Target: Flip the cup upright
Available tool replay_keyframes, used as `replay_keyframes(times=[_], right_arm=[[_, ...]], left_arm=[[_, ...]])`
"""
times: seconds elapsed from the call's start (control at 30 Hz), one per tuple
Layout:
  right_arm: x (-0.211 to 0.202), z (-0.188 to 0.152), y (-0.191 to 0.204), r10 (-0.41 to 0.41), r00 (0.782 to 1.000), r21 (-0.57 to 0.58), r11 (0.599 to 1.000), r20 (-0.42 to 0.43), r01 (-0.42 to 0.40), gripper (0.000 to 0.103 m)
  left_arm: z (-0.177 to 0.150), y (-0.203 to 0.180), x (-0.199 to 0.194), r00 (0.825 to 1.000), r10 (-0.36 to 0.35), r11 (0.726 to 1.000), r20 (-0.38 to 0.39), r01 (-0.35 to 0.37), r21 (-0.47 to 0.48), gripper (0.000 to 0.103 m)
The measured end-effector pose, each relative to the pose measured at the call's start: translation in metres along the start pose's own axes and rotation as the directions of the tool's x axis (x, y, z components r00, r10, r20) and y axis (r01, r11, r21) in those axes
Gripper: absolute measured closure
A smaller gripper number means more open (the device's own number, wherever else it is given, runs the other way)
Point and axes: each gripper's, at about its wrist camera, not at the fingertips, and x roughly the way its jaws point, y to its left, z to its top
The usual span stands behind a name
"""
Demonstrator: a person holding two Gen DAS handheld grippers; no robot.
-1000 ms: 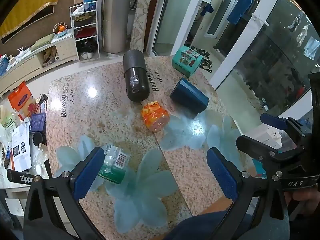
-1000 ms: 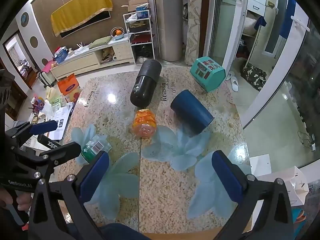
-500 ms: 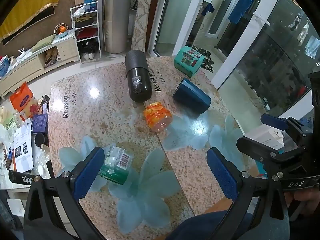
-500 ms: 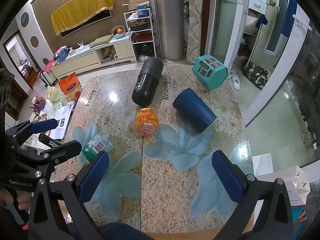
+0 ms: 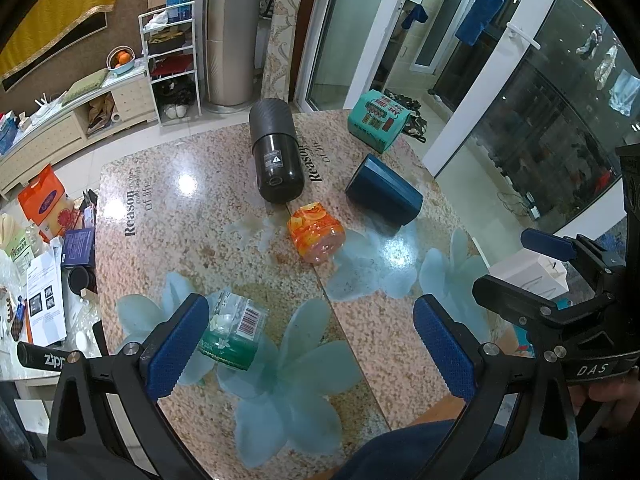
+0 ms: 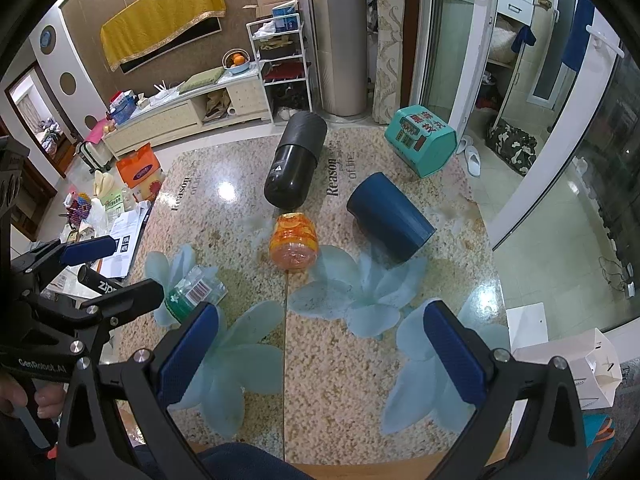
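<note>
Right wrist view: blue cup (image 6: 390, 218) lies sideways on table (image 6: 224, 216), probably light, slick plastic; pinch its rim wall. Right gripper (image 6: 320, 354) and left gripper (image 5: 308, 342) both gape, holding nothing.

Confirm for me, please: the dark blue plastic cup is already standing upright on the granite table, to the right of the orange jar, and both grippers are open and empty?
Not quite: the dark blue plastic cup lies on its side, as the right wrist view shows. It is on the granite table, right of the orange jar, and the left gripper and right gripper are open and empty.
</note>
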Motion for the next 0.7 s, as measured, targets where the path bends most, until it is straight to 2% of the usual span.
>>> replay_keyframes(times=[0.37, 0.7], right_arm=[[0.001, -0.001, 0.001, 0.000, 1.000, 0.000, 1.000, -0.004, 0.000, 0.000], [0.009, 0.008, -0.009, 0.013, 0.999, 0.017, 1.000, -0.049, -0.012, 0.000]], left_arm=[[0.000, 0.000, 0.000, 1.000, 0.001, 1.000, -0.002, -0.001, 0.000, 0.000], [-0.001, 0.009, 0.007, 1.000, 0.013, 1.000, -0.021, -0.013, -0.016, 0.000]])
